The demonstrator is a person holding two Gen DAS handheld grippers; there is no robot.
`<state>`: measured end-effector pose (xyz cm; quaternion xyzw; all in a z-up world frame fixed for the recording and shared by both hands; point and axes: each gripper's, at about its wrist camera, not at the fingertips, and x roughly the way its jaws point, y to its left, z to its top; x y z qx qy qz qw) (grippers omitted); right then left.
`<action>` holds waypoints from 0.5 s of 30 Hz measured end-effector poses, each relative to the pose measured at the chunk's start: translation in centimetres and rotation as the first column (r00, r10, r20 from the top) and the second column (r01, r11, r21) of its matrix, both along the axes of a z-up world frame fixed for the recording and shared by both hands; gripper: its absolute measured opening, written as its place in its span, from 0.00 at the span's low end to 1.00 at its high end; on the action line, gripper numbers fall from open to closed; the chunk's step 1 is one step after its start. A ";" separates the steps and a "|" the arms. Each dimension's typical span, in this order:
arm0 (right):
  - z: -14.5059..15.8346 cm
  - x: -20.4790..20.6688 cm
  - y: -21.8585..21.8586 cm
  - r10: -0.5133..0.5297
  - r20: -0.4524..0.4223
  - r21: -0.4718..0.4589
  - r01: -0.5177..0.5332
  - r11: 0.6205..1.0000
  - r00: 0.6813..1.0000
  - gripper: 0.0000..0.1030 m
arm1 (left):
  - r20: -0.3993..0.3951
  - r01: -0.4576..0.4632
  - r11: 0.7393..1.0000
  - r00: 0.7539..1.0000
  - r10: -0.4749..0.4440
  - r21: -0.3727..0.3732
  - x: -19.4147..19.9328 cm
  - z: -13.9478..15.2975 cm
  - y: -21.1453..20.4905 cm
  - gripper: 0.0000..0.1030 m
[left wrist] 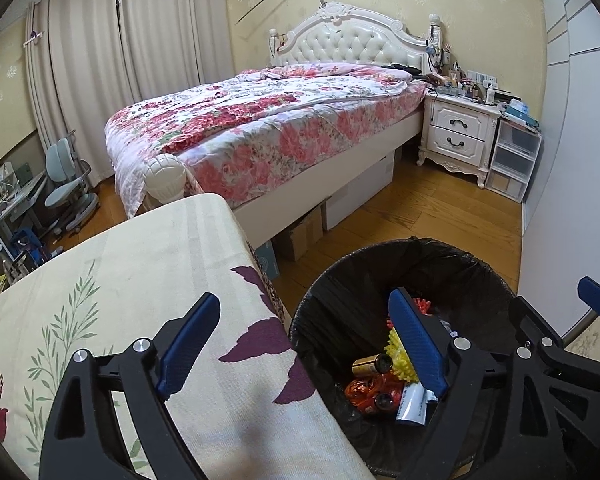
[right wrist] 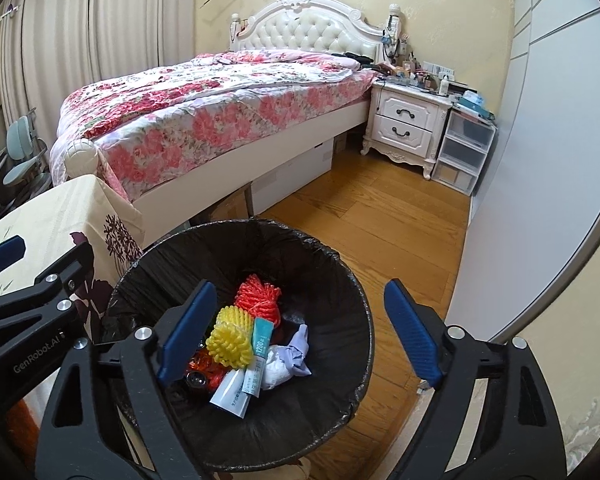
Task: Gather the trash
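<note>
A bin lined with a black bag [right wrist: 340, 288] stands on the wood floor beside a cloth-covered table [left wrist: 120, 280]. The bin also shows in the left wrist view [left wrist: 340, 276]. It holds a yellow foam net [right wrist: 228, 338], a red foam net [right wrist: 260, 298], white tubes [right wrist: 236, 392], crumpled tissue [right wrist: 288, 360] and orange wrappers [left wrist: 364, 394]. My right gripper [right wrist: 300, 336] is open and empty above the bin. My left gripper [left wrist: 304, 340] is open and empty, over the table edge and the bin's left rim.
A bed with a floral quilt [left wrist: 260, 128] stands ahead, with cardboard boxes [left wrist: 304, 232] under it. A white nightstand [left wrist: 456, 132] and plastic drawers [left wrist: 512, 160] stand at the back right. A wardrobe wall [right wrist: 540, 160] runs along the right. A desk chair [left wrist: 66, 184] stands far left.
</note>
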<state>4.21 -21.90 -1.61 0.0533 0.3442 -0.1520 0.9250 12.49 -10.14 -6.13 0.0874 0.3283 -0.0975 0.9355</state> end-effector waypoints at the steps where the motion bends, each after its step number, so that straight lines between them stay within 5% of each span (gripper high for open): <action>1: 0.1 -0.2 0.0 -0.002 0.002 -0.001 0.002 1.000 1.000 0.87 | -0.004 -0.002 1.000 1.000 0.002 -0.003 -0.1 0.0 0.2 0.84; 15: 2.3 -3.8 1.3 -0.002 0.045 -0.006 0.003 1.000 0.999 0.87 | -0.038 -0.069 0.996 0.997 0.067 -0.059 -3.1 1.3 4.1 0.86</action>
